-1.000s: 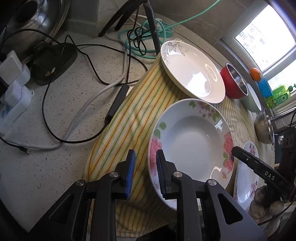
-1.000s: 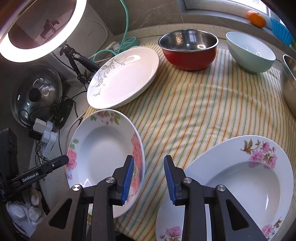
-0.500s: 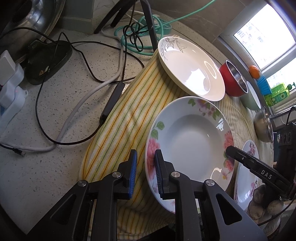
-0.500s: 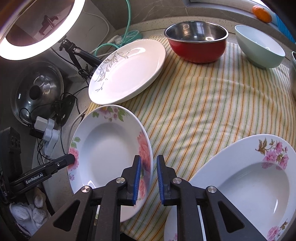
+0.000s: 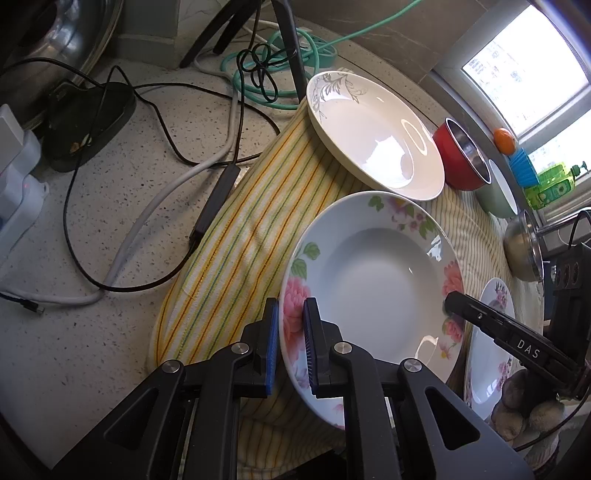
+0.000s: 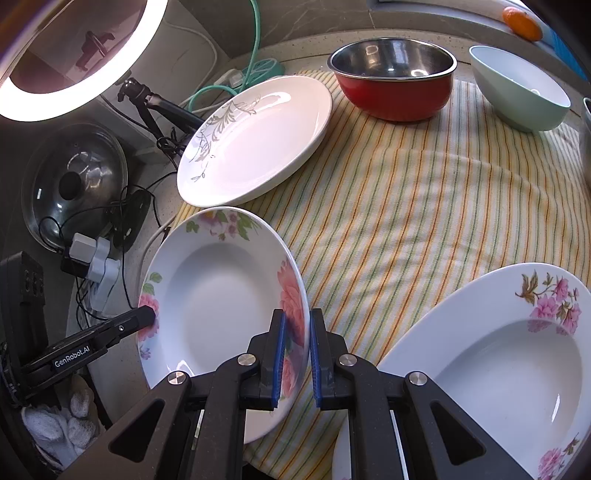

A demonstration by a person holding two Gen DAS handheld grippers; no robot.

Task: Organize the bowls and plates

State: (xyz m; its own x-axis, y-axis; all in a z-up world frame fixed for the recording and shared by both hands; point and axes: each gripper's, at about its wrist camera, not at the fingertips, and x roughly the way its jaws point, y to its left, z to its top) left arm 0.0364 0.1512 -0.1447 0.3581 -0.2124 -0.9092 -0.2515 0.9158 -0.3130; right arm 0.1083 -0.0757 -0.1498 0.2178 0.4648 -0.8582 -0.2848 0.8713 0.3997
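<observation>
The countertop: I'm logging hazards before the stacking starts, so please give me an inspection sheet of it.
Surface: striped cloth over a speckled counter.
Job's things: floral plate, second floral plate, leaf-pattern plate, red bowl, green bowl, steel bowl.
Clutter: orange, pot lid.
Grippers: left gripper jaws closing, floral plate's rim between; right gripper clamps the opposite rim.
Cables: loose cables beside the cloth.
Surroundings: ring light, window.

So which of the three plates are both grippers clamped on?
The pink-rose plate nearest the cables; the grey-leaf plate and the other floral plate lie untouched.
</observation>
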